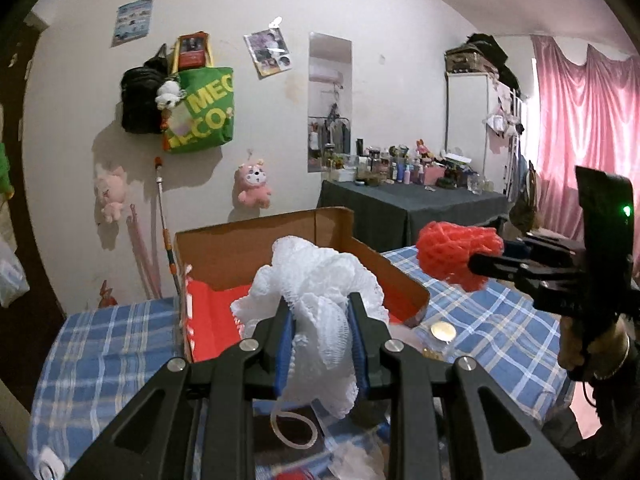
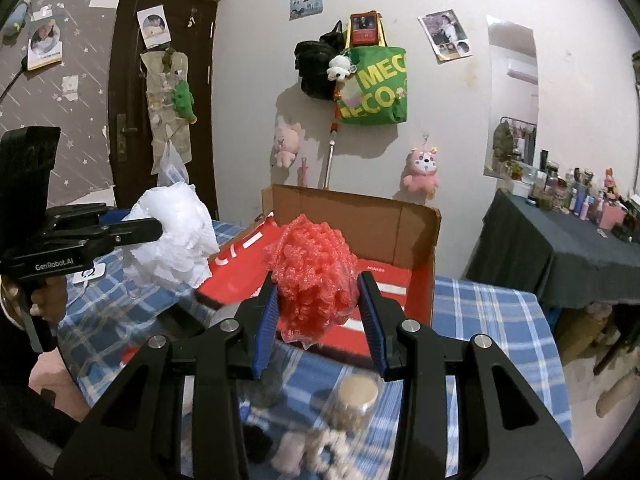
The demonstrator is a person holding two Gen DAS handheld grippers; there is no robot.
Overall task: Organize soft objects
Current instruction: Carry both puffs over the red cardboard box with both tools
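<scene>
Surface: blue plaid cloth (image 1: 100, 344) on the table
White mesh pouf (image 1: 320, 300): pinched in left gripper (image 1: 322, 344), above the table's near edge
Red mesh pouf (image 2: 312, 276): pinched in right gripper (image 2: 320, 324)
Cardboard box (image 2: 416, 236): open at the far edge, red lining, nothing visible inside
Jar (image 2: 356, 396): near edge

Place: lived-in home bedroom
Window: pink curtain (image 1: 584, 128)
Wall: plush toys (image 2: 421, 171), hanging green tote bag (image 2: 374, 86), photos
Side table (image 1: 412, 204): crowded with cosmetic bottles (image 1: 404, 166)
Surface: blue plaid cloth (image 1: 100, 344)
</scene>
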